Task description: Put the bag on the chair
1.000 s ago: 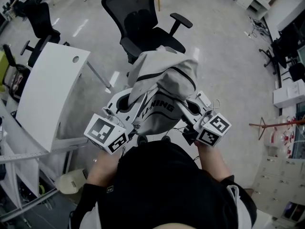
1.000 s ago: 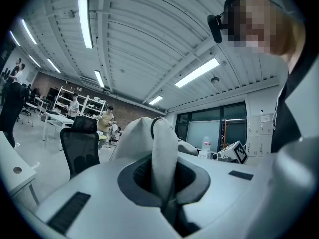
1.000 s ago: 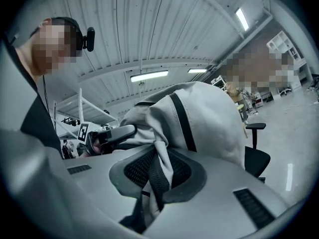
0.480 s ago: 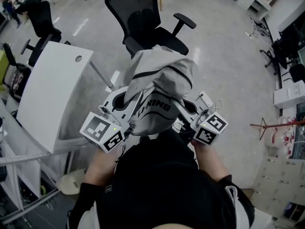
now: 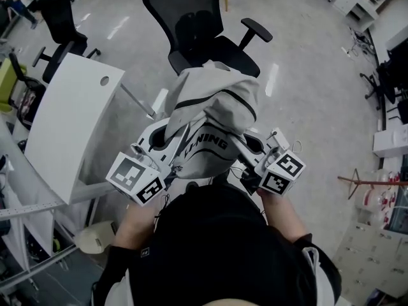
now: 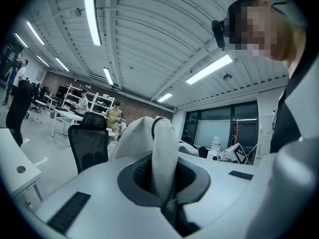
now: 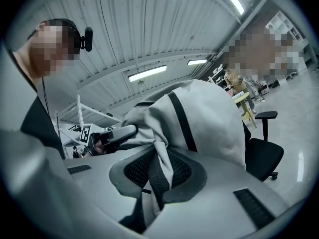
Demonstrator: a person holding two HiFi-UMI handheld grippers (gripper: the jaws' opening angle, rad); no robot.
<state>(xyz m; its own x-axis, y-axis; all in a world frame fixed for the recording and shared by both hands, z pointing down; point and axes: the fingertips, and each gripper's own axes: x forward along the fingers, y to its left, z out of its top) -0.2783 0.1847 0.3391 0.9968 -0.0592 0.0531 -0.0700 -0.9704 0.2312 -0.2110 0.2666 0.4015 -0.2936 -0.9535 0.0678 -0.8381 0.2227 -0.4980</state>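
Observation:
A light grey bag (image 5: pixel 213 123) with black trim and lettering hangs in the air between both grippers, in front of the person's chest. My left gripper (image 5: pixel 171 139) is shut on a fold of the bag (image 6: pixel 162 158). My right gripper (image 5: pixel 248 144) is shut on a bunched fold with black trim on the other side of the bag (image 7: pixel 199 118). A black mesh office chair (image 5: pixel 204 34) with armrests stands on the floor just beyond the bag, seat facing me. The same chair (image 6: pixel 88 146) shows left of the bag in the left gripper view.
A white desk (image 5: pixel 73 123) stands at the left, close to the left gripper. More black chairs (image 5: pixel 60 21) stand at the far left. Shelving and cabinets (image 5: pixel 382 228) line the right side. Grey floor (image 5: pixel 312 101) lies to the right of the chair.
The bag and both grippers have kept their hold. The chair and desk sit slightly nearer and shifted a little in the head view, as the person has come closer.

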